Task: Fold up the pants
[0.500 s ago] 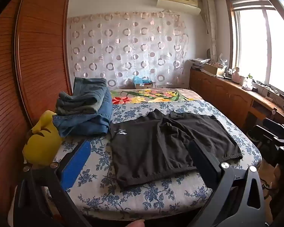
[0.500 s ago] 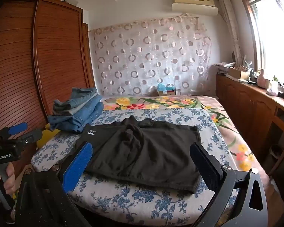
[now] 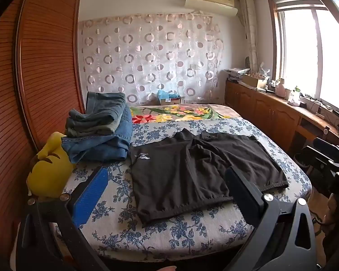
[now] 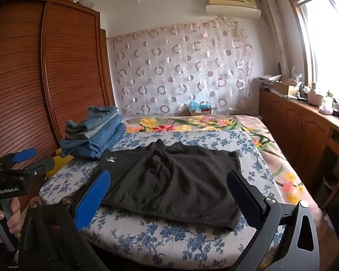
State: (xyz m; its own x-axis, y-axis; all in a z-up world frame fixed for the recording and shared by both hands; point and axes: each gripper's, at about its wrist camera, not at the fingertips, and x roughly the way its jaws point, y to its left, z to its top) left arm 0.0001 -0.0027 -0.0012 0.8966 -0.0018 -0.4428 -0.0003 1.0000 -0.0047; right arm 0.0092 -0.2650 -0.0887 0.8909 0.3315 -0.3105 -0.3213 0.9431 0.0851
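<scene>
Black pants [image 3: 192, 171] lie spread flat on the bed's blue-flowered sheet [image 3: 169, 237], with a small white logo near their left side. They also show in the right wrist view [image 4: 174, 180]. My left gripper [image 3: 167, 180] is open and empty, held above the bed's near edge, short of the pants. My right gripper [image 4: 169, 185] is open and empty, hovering over the near hem of the pants. The left gripper also shows at the left edge of the right wrist view [image 4: 22, 160], held in a hand.
A stack of folded jeans [image 3: 101, 133] lies at the bed's left side, with a yellow plush toy [image 3: 48, 171] in front of it. A wooden wardrobe [image 3: 33, 79] stands on the left. Wooden cabinets [image 3: 271, 117] line the window wall on the right.
Both grippers have shifted only slightly; the pants lie as before.
</scene>
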